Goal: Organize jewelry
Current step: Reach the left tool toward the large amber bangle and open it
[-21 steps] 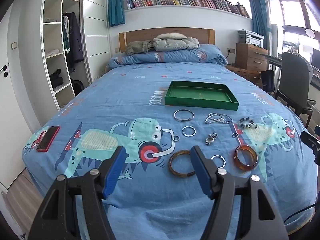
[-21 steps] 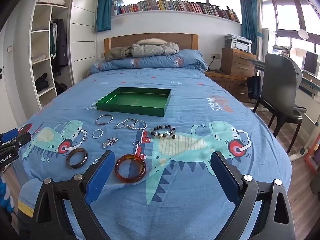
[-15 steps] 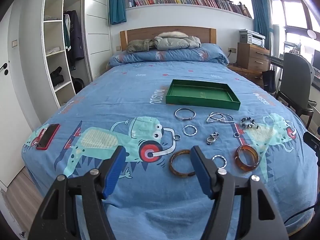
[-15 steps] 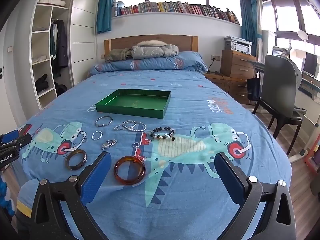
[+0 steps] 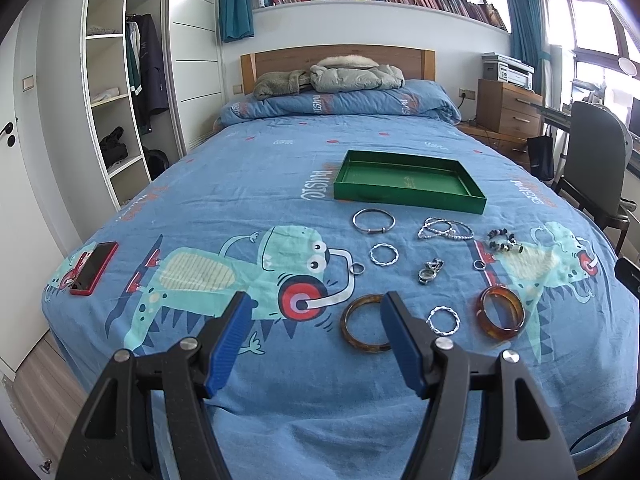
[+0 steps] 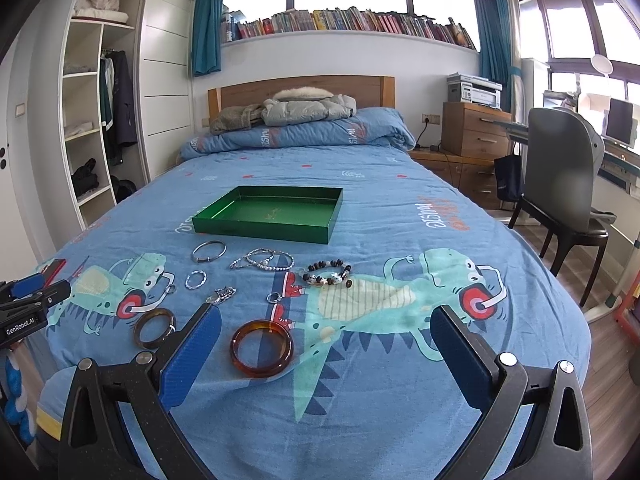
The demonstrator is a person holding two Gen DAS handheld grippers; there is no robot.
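On the blue cartoon-print bedspread [image 5: 248, 184] sits a shallow rectangular green tray [image 5: 408, 197] [image 6: 264, 230]; nothing but a faint gold mark shows on its floor. The jewelry lies on the cover in front of it, nearer the cameras: a plain silver bangle [image 5: 373, 221], a tangle of silver chain bracelets [image 5: 444, 229], a dark-and-white beaded bracelet [image 6: 328, 274], a small twisted silver ring bracelet [image 5: 383, 255], and a translucent amber bangle [image 6: 261, 348]. A darker brown tortoiseshell bangle [image 5: 362, 322] is partly hidden behind the left gripper [image 5: 316, 340], whose blue pads are spread, holding nothing. The right gripper [image 6: 324, 344] is spread wider, also empty, above the cover. A small silver clasp piece [image 5: 430, 271] is hard to identify.
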